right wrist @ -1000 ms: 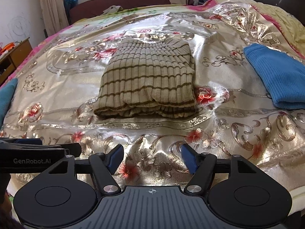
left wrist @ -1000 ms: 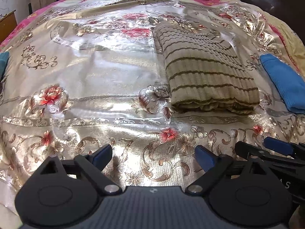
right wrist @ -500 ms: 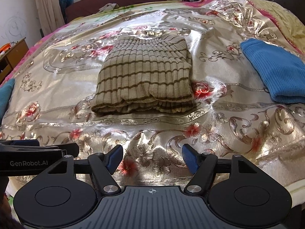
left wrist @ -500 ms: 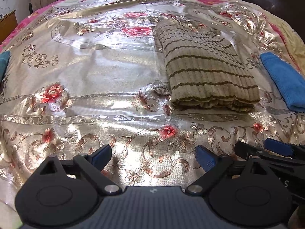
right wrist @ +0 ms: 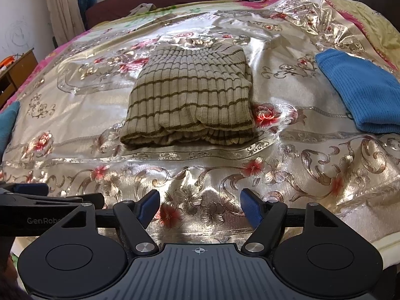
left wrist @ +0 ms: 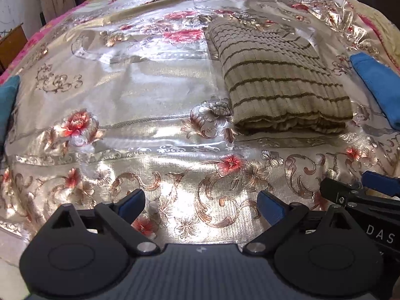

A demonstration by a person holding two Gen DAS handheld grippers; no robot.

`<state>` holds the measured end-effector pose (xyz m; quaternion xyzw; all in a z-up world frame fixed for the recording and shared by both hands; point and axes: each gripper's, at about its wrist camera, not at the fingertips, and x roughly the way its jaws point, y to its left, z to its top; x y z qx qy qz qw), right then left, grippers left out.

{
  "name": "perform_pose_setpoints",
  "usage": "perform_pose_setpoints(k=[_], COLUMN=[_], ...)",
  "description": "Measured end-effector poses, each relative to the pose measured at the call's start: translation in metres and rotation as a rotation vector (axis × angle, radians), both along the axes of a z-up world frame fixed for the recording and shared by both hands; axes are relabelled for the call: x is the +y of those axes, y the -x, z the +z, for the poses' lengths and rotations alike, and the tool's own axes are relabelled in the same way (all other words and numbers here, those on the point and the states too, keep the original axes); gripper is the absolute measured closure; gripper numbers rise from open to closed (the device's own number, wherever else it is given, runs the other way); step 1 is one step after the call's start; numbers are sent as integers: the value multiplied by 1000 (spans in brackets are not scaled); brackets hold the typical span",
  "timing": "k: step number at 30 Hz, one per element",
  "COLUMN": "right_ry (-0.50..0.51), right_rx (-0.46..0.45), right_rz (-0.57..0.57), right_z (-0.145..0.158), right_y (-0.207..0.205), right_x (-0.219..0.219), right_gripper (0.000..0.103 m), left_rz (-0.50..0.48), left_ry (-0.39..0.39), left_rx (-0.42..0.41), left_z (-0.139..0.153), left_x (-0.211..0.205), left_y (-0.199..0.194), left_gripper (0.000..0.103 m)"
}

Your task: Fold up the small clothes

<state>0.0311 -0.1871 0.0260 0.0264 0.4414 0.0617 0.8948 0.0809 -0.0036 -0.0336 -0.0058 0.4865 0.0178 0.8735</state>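
A beige knit garment with thin olive stripes lies folded into a thick rectangle on the bed; it also shows in the right wrist view. My left gripper is open and empty, low over the bedspread, well in front of and left of the garment. My right gripper is open and empty, directly in front of the garment and apart from it. Each gripper shows at the other view's edge: the right one, the left one.
A folded blue knit garment lies right of the striped one, also in the left wrist view. A teal cloth sits at the bed's left edge. The shiny floral bedspread covers the bed. A wooden cabinet stands left.
Both grippers have drawn back and up from the folded garment, so it looks smaller and farther. The jaws stay open; the clothes have not moved.
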Motion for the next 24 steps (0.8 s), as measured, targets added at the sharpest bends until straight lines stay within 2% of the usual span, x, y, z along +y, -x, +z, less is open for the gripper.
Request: perform_pose_setpoints(k=[4,24], right_ry=[6,21], right_rx=[0,7], right_rz=[0,1], right_z=[0,-3], right_y=[0,0], right_x=[1,1], right_gripper=[30,30], left_rz=[16,21], left_ry=[26,31], left_rx=[-11,2], left_z=[1,1], left_x=[5,4], left_y=[1,3], left_gripper=[3,3])
